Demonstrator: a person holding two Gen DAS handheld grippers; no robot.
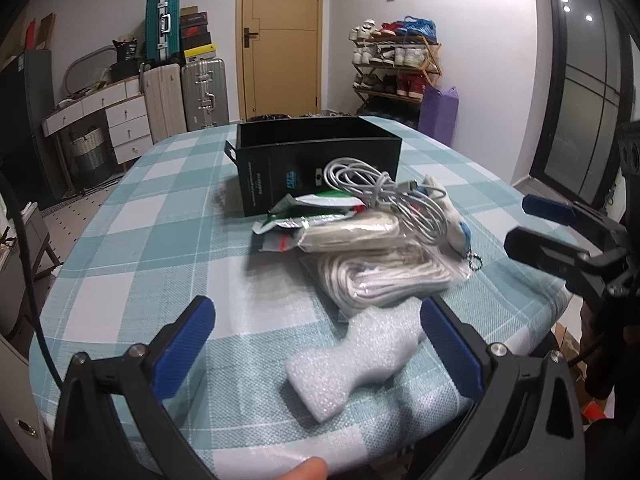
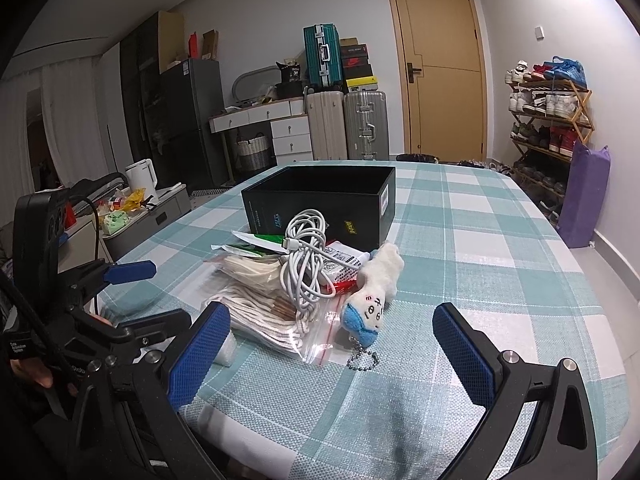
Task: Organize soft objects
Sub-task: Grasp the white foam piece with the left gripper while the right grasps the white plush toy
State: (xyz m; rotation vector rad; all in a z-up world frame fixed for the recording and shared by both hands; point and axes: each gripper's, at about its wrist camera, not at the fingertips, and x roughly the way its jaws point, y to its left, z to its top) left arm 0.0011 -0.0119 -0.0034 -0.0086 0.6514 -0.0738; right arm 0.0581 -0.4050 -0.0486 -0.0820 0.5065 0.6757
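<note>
Writing on the open black cardboard box (image 2: 320,204) is too small to read, like the print on the white-and-red packet (image 2: 340,266) beside a coiled white cable (image 2: 306,256). Left gripper (image 1: 316,344) and right gripper (image 2: 332,344) both hold their blue-padded fingers apart, gripping nothing.

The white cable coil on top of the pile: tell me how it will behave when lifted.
The white cable coil is loosely looped and untied, so it would probably sag and unwind. It looks light. Resting on the packets beneath, it may drag them along.
</note>
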